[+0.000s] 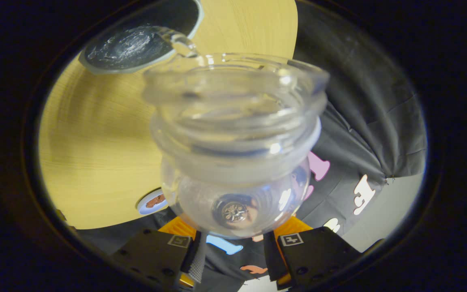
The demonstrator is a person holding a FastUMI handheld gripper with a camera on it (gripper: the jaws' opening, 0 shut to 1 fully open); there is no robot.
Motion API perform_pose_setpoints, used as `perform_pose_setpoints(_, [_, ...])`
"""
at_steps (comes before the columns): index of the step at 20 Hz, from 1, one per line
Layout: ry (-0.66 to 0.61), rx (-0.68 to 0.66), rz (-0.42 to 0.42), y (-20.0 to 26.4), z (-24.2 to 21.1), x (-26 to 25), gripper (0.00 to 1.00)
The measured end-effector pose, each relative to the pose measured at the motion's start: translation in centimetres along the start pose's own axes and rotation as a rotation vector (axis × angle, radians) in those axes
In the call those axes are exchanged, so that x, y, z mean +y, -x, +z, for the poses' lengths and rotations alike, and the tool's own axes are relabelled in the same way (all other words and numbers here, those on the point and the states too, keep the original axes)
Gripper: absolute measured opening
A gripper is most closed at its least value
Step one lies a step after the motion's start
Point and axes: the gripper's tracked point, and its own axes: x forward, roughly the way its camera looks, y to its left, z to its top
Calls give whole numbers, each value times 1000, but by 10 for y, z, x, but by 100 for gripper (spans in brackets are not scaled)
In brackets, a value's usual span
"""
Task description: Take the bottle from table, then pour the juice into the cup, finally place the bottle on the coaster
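My gripper is shut on a clear plastic bottle, with both fingers pressed against its lower body. The bottle is tipped over, and its open, threaded mouth points away from me toward the cup. A thin stream of clear liquid runs from the bottle's lip into the cup, a dark vessel with a pale rim standing on the wooden table. Liquid glistens inside it. A small round coaster, white-rimmed with a brownish picture, lies on the table near the bottle's base, partly hidden behind it.
The table's edge runs just beyond the fingers and along the bottle's right side. Past it hangs the booth's black cloth wall, with pale floor below.
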Motion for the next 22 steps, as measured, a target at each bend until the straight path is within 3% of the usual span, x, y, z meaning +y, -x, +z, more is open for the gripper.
perform_pose_setpoints(22, [24, -3, -47, -1, 0, -13, 64])
